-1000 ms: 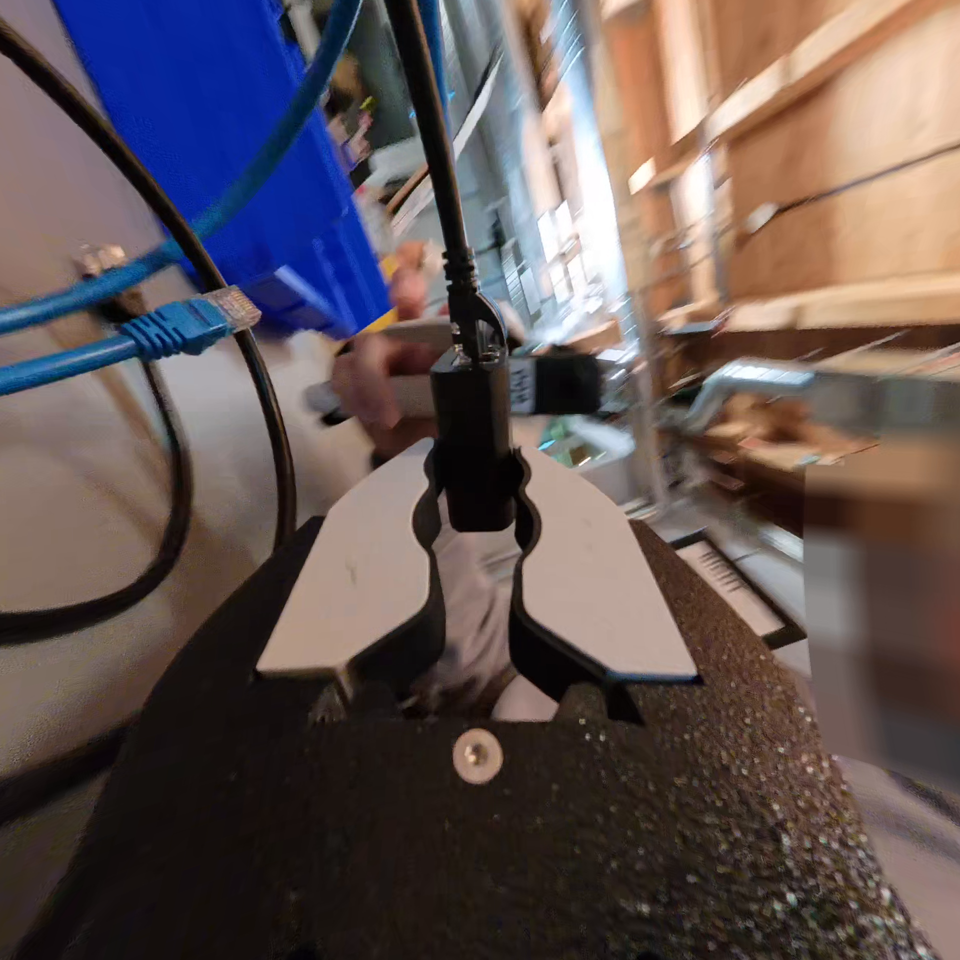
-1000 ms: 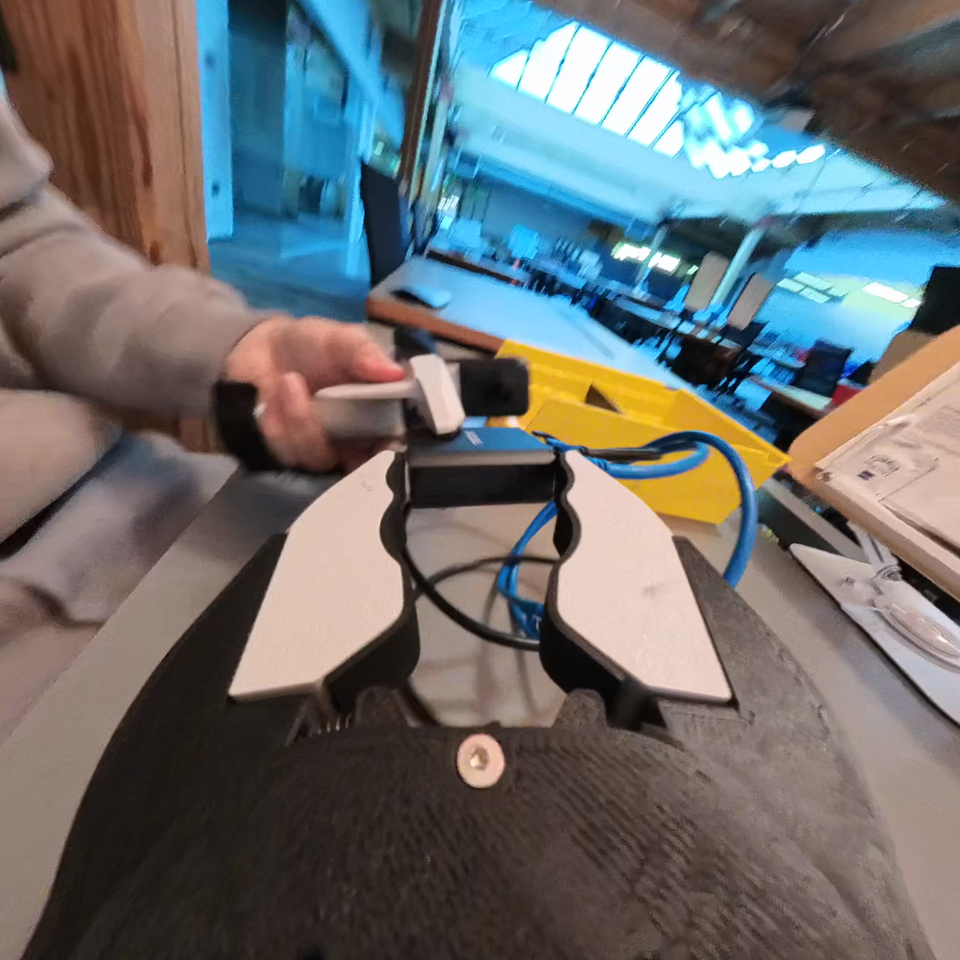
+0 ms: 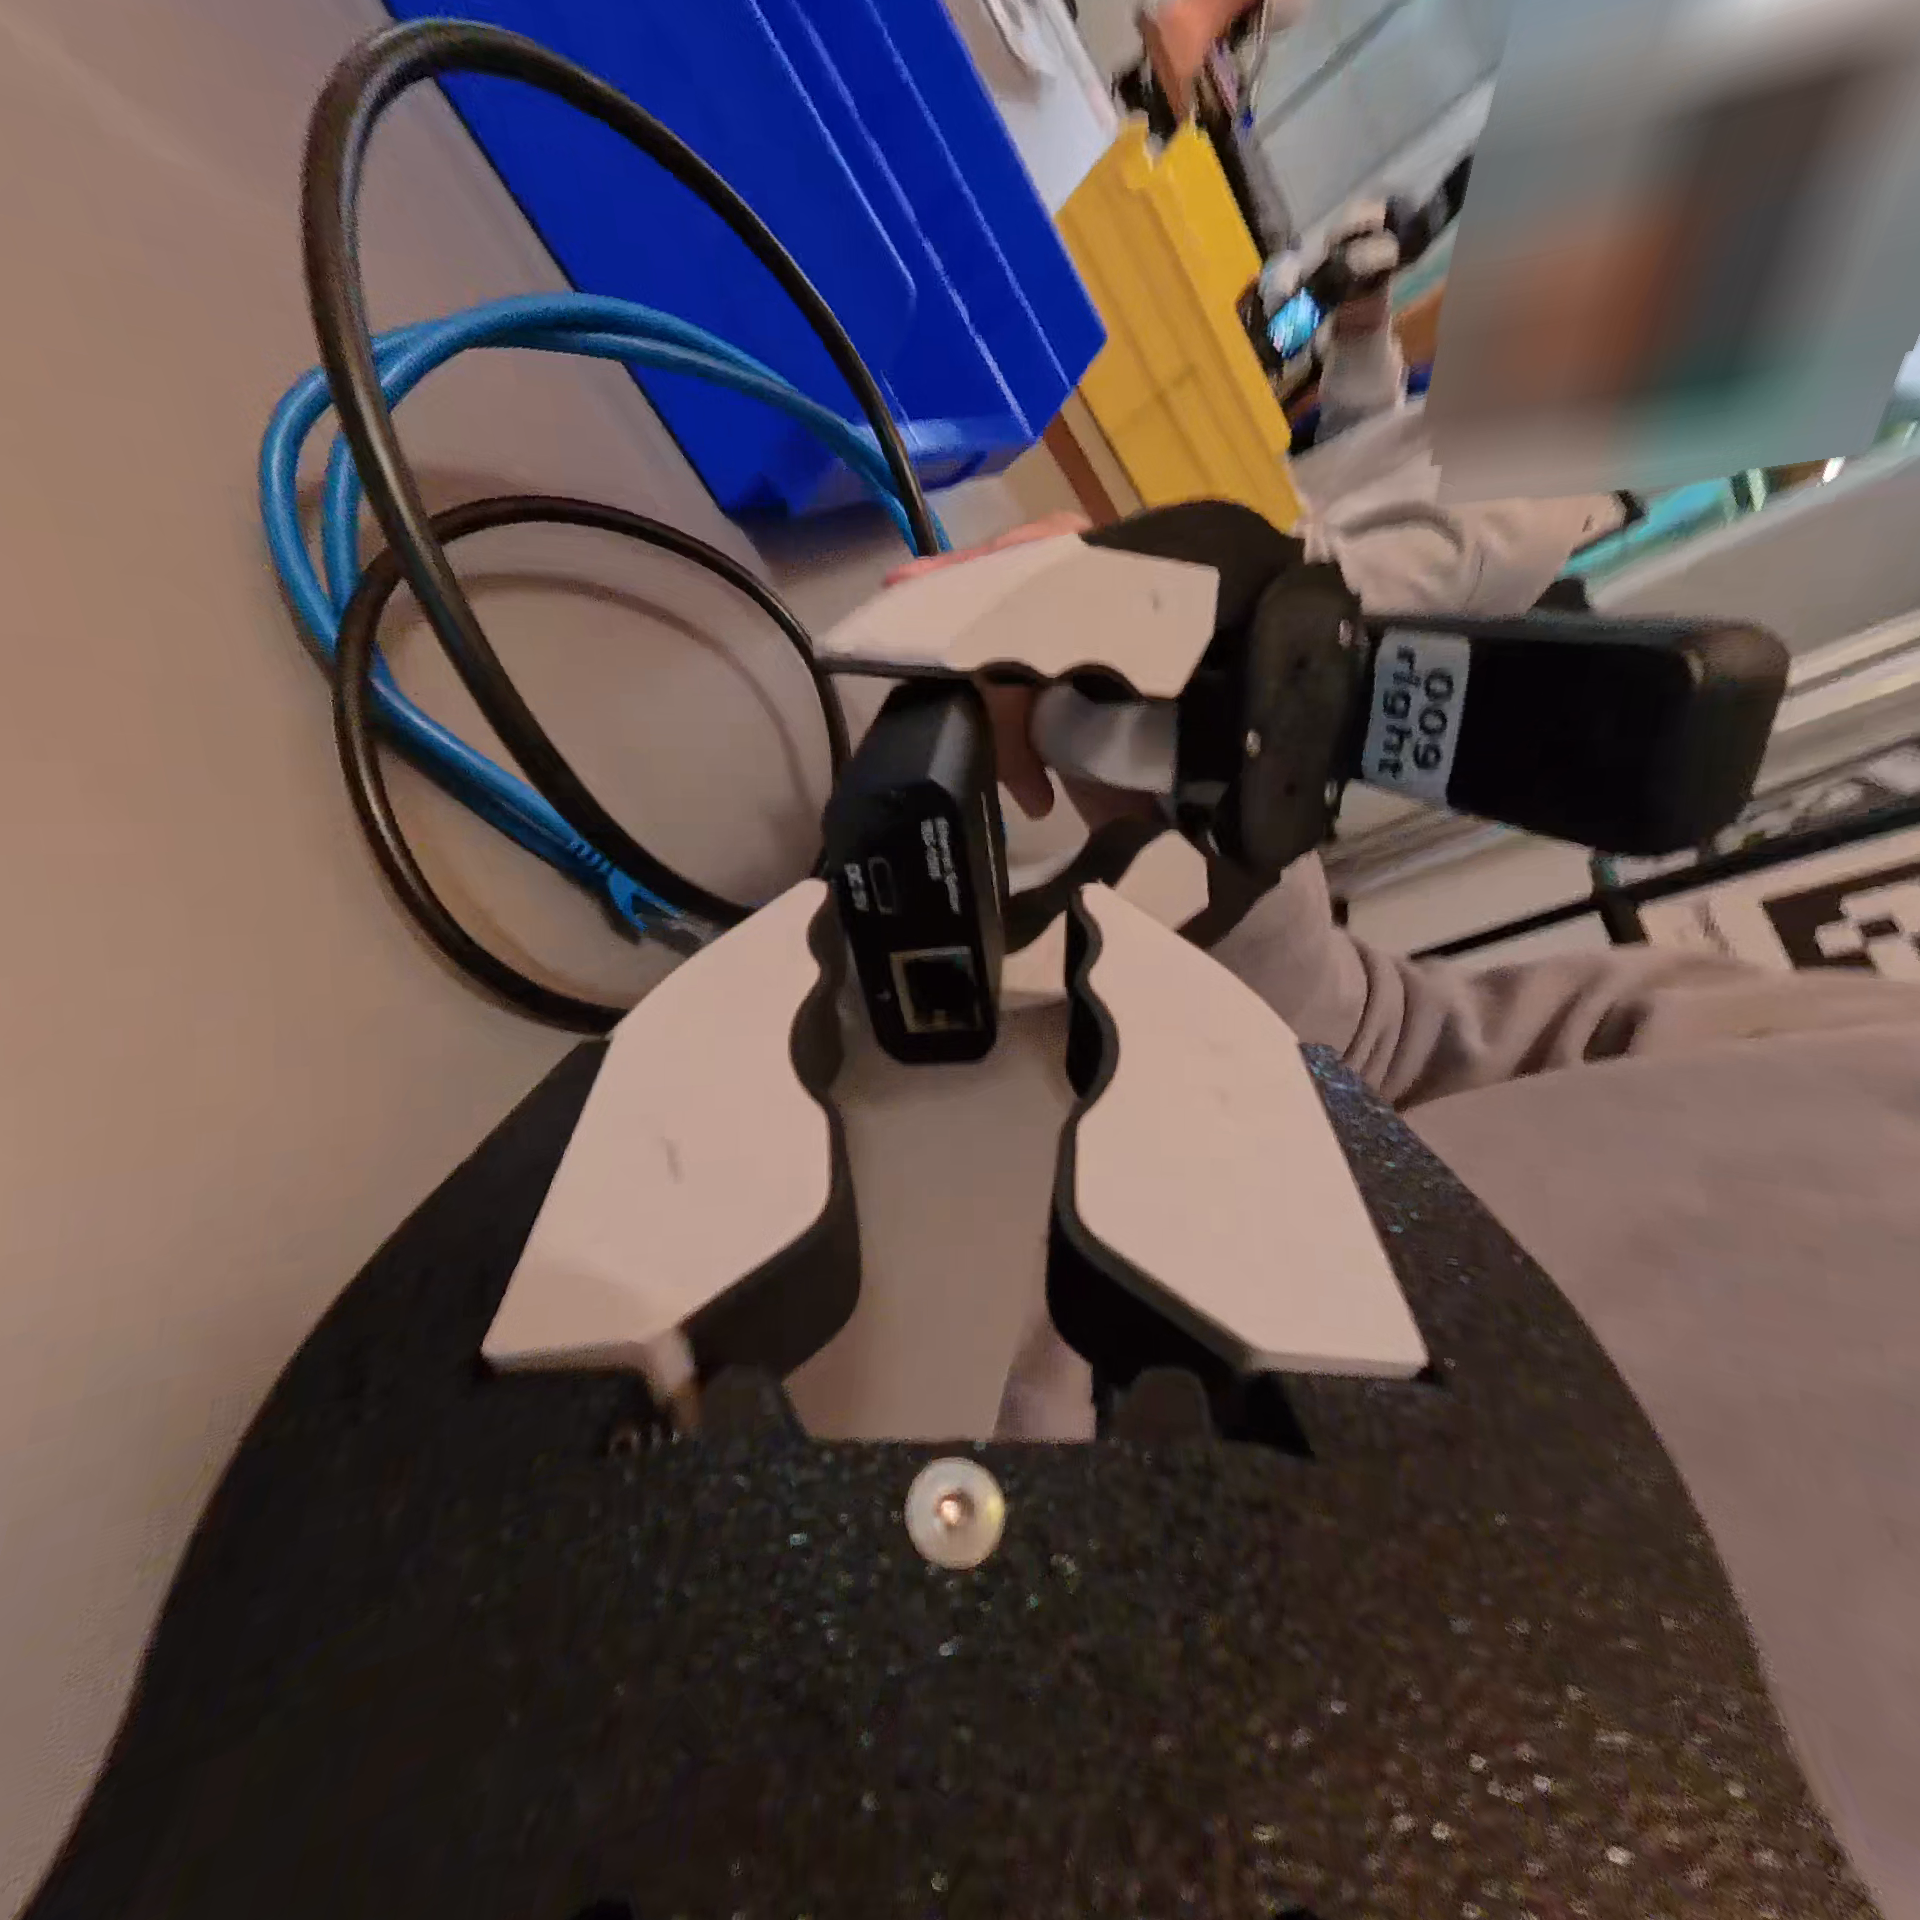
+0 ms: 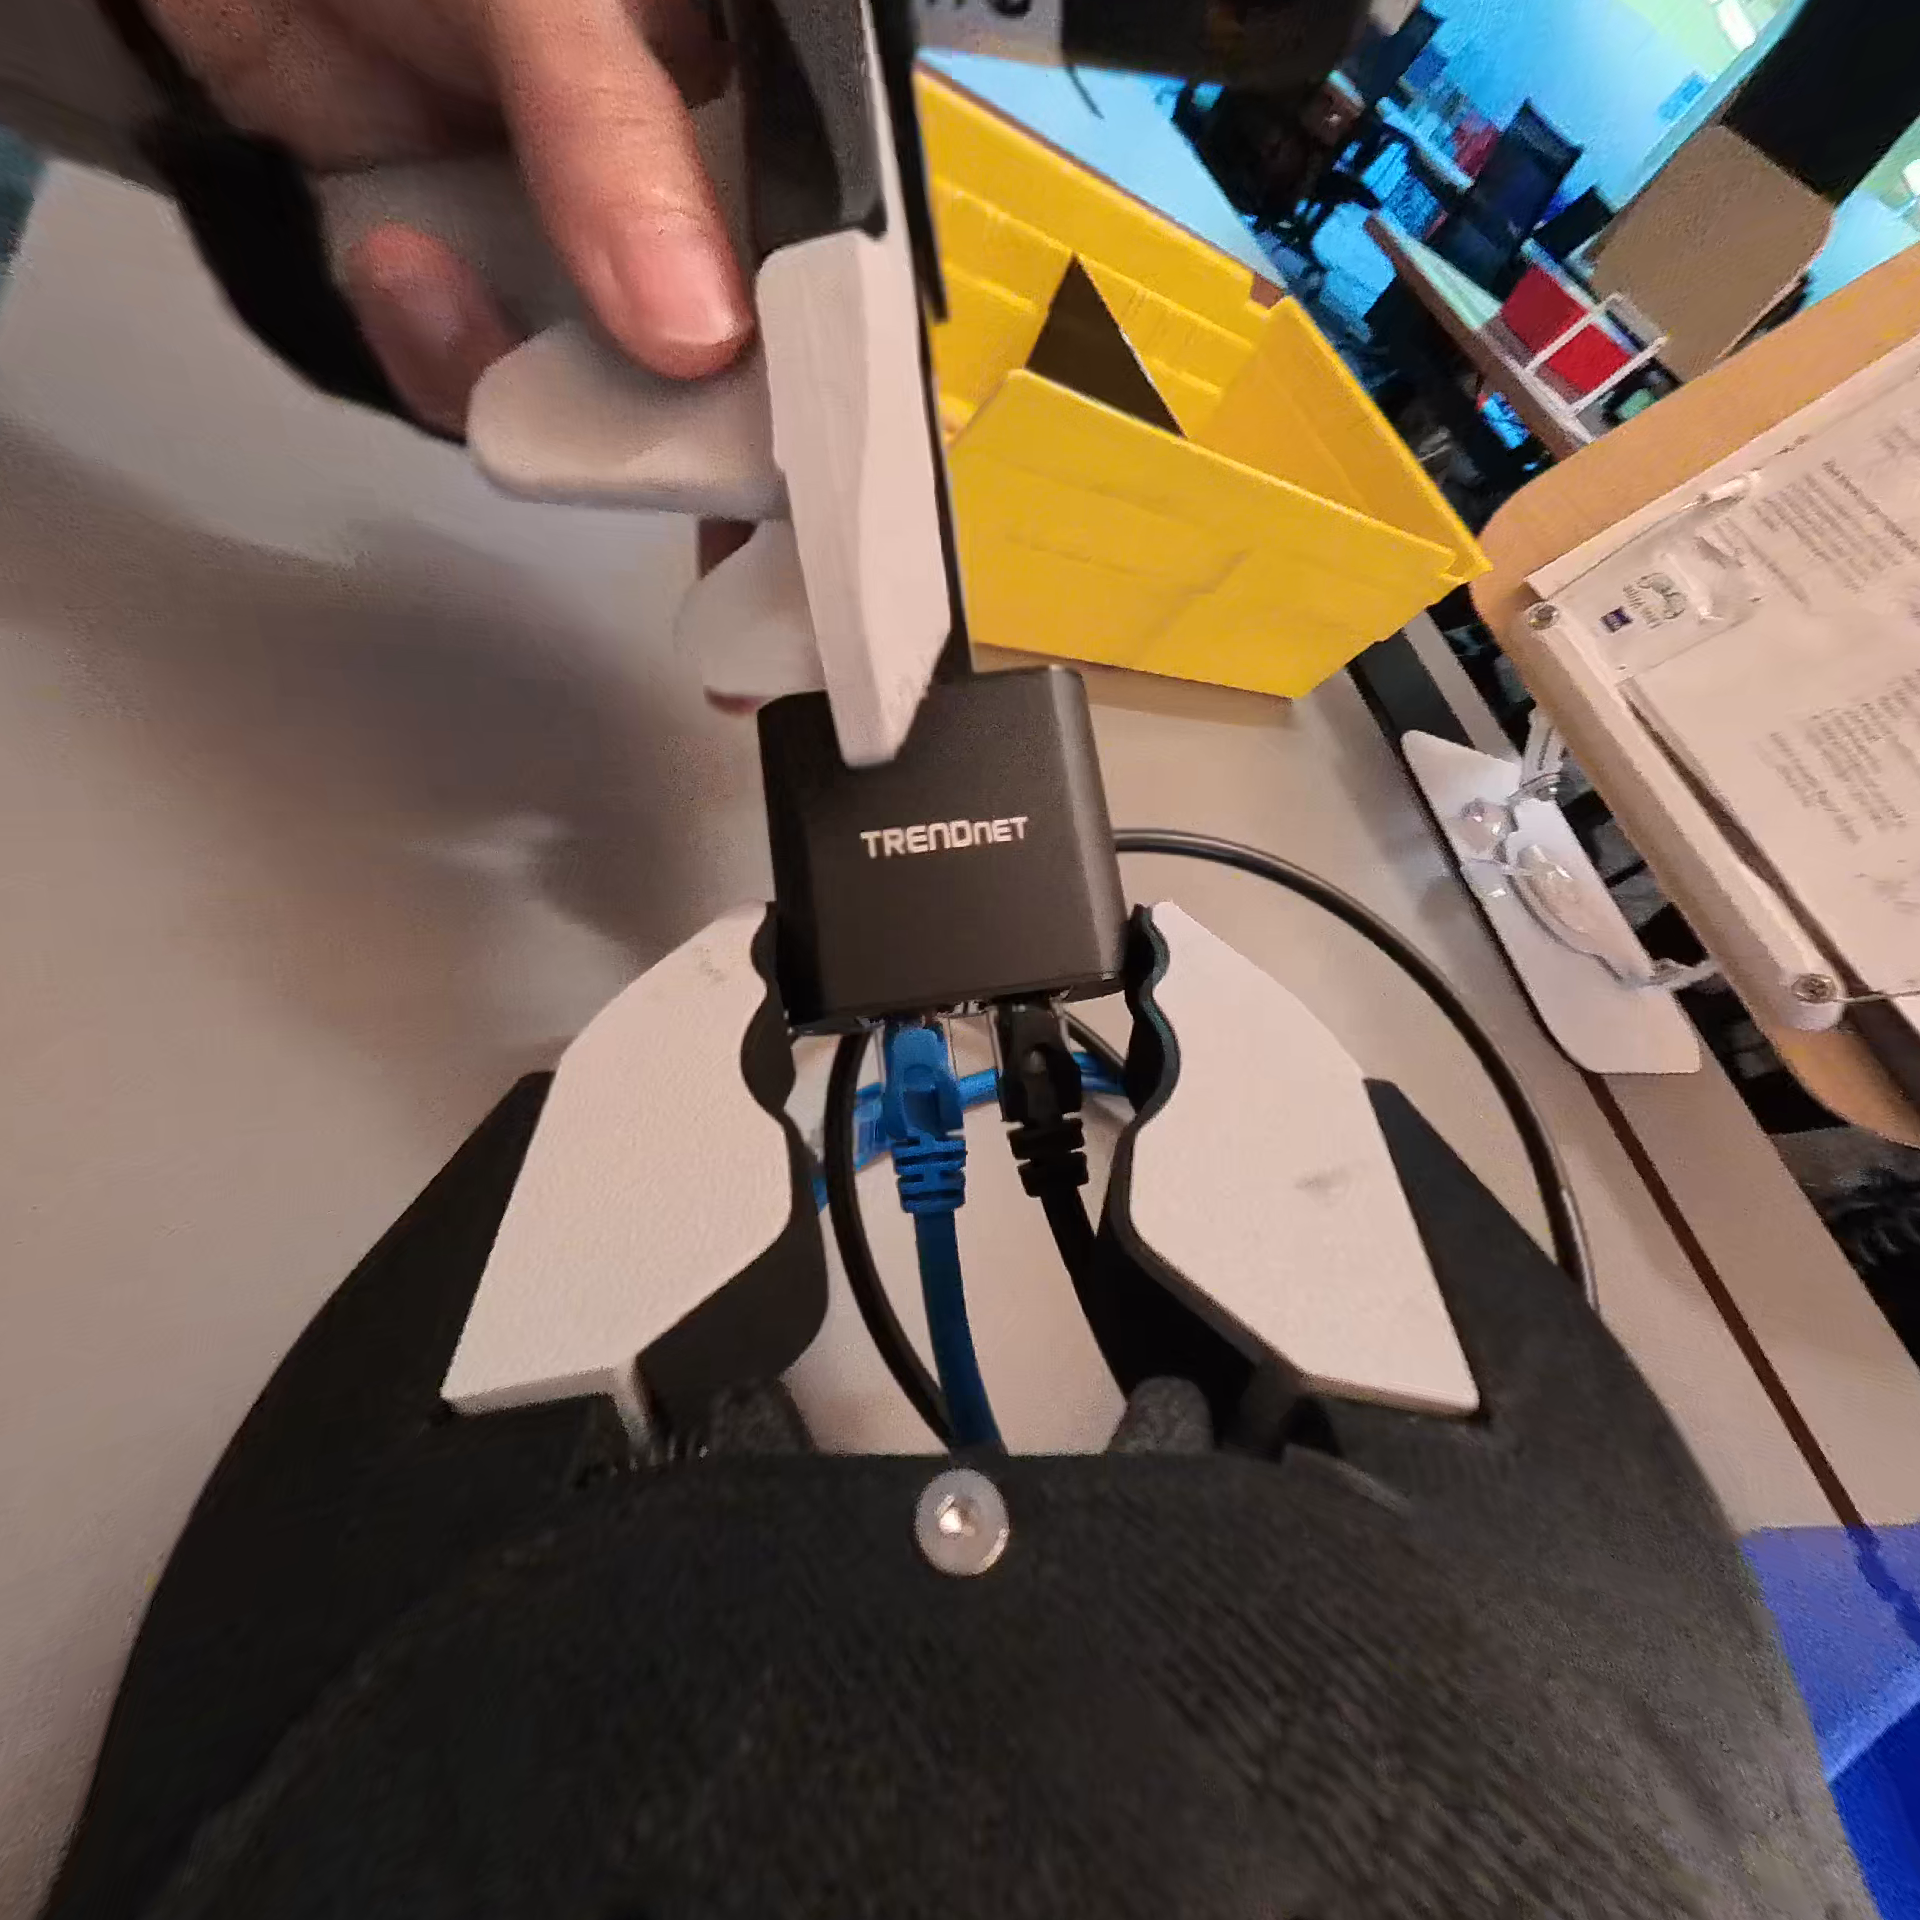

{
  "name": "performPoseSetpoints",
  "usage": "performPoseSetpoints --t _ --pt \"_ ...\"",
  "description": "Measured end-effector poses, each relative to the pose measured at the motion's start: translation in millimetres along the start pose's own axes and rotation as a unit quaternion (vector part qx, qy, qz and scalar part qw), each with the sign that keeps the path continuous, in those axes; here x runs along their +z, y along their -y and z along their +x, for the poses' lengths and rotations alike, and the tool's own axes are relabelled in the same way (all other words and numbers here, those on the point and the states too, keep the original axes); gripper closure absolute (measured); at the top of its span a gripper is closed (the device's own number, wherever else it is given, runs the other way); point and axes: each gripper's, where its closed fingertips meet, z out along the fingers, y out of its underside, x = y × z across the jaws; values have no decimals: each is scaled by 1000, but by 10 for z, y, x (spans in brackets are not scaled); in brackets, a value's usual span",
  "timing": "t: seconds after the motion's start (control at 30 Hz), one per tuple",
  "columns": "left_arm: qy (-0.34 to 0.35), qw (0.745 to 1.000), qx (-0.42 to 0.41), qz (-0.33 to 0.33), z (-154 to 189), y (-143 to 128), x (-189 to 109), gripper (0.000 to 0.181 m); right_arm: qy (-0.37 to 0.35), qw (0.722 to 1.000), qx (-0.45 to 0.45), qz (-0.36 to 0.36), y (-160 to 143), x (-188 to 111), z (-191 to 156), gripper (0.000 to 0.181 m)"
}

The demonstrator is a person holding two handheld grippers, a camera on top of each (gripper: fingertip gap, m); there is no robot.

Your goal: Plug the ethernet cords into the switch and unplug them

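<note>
Here we held the switch [image 4: 940, 862] in our right gripper [image 4: 956, 966].
Right fingers pinched its sides above the table [image 4: 260, 779], blue cord [image 4: 925, 1132] and black cord [image 4: 1044, 1112] plugged in; left gripper [image 3: 940, 971] fingers were spread, unclamped around its end.

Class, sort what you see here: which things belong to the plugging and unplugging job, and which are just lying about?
In the job: small black box-shaped switch, blue ethernet cord and black ethernet cord plugged into it, right gripper clamping it, left gripper open at its far end.
Lying about: yellow plastic bin, blue plastic bin, printed paper sheets.
</note>
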Motion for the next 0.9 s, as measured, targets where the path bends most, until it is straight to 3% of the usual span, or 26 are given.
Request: performPoseSetpoints --t 0.07,0.17,0.23,0.37,0.5,0.63,0.9 --pt "-3 999 -16 34 -50 13 22 157 2 1000 4 7 17 21 -32 119" --pt "-77 988 -94 98 3 88 10 159 -13 998 21 58 98 1 7 119" --pt "-88 982 -124 115 -46 60 52 158 1 998 26 59 42 8 -21 119" --pt "-134 961 -178 165 -74 120 53 158 -62 995 -7 75 48 -29 67 115" --pt "-173 954 -185 160 61 123 67 158 -45 994 -2 104 121 -97 53 117" --pt "-176 958 -172 145 171 95 99 158 18 978 63 196 256 -260 -5 120" --pt "-163 970 -136 117 280 120 147 158 22 965 77 248 302 -363 15 119"
